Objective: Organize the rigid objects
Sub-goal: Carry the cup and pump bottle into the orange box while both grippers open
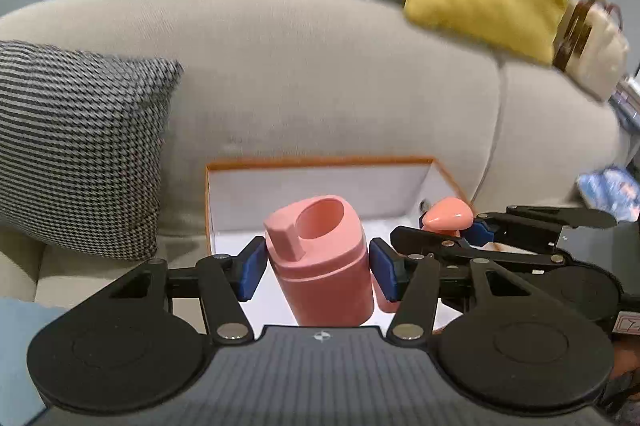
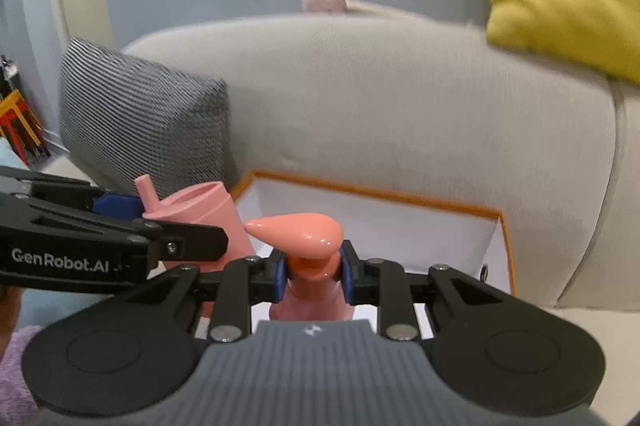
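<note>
The left gripper [image 1: 316,268] grasps a pink bottle [image 1: 324,258]; the right gripper [image 2: 314,276] clamps a pump bottle's [image 2: 308,266] neck. Both hang above the open white box [image 1: 320,185] on the sofa [image 1: 320,73], so neither looks placed yet.

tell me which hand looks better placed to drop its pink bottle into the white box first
Right, probably. The right gripper holds the pump bottle by its neck, already over the white box. The left gripper holds the pink bottle nearer the box's front edge.
</note>
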Demonstrator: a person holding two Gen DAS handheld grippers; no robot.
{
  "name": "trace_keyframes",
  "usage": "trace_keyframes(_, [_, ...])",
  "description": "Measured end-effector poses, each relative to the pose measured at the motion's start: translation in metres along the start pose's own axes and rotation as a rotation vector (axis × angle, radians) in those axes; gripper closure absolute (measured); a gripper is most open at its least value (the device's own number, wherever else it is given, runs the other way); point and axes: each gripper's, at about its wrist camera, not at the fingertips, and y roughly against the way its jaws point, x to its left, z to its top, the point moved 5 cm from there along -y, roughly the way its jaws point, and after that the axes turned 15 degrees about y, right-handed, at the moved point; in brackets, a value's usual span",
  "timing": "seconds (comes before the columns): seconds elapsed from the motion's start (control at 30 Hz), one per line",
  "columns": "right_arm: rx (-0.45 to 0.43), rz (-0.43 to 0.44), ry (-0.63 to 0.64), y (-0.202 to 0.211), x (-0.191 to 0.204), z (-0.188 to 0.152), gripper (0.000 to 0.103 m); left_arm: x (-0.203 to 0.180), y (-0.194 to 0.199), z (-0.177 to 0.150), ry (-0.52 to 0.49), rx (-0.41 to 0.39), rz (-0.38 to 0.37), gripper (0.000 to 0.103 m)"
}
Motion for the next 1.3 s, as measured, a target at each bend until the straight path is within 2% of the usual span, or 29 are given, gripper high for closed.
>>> trace_keyframes(0.1, [0.061,0.035,-0.047,-0.023,-0.01,-0.008,0.076,0.004,-0.023,-0.001,-0.008,0.063,0.036,0.039])
trace_keyframes(0.2, [0.128,0.04,-0.038,-0.044,-0.013,-0.014,0.076,0.009,-0.042,-0.003,-0.009,0.132,0.086,0.039])
trace_keyframes(0.4, [0.236,0.097,-0.053,-0.077,-0.018,-0.024,0.076,0.015,-0.07,-0.007,-0.045,0.223,0.121,0.039])
trace_keyframes(0.6, [0.317,0.118,-0.078,-0.105,-0.022,-0.032,0.076,0.02,-0.096,-0.009,-0.077,0.31,0.152,0.039])
trace_keyframes(0.8, [0.364,0.108,-0.074,-0.129,-0.027,-0.033,0.076,0.015,-0.114,-0.003,-0.144,0.334,0.184,0.039])
trace_keyframes(0.97, [0.366,0.114,-0.11,-0.144,-0.036,-0.026,0.076,0.009,-0.127,0.001,-0.204,0.323,0.23,0.038])
trace_keyframes(1.3, [0.362,0.083,-0.147,-0.167,-0.048,-0.025,0.074,-0.001,-0.139,0.005,-0.267,0.198,0.258,0.028])
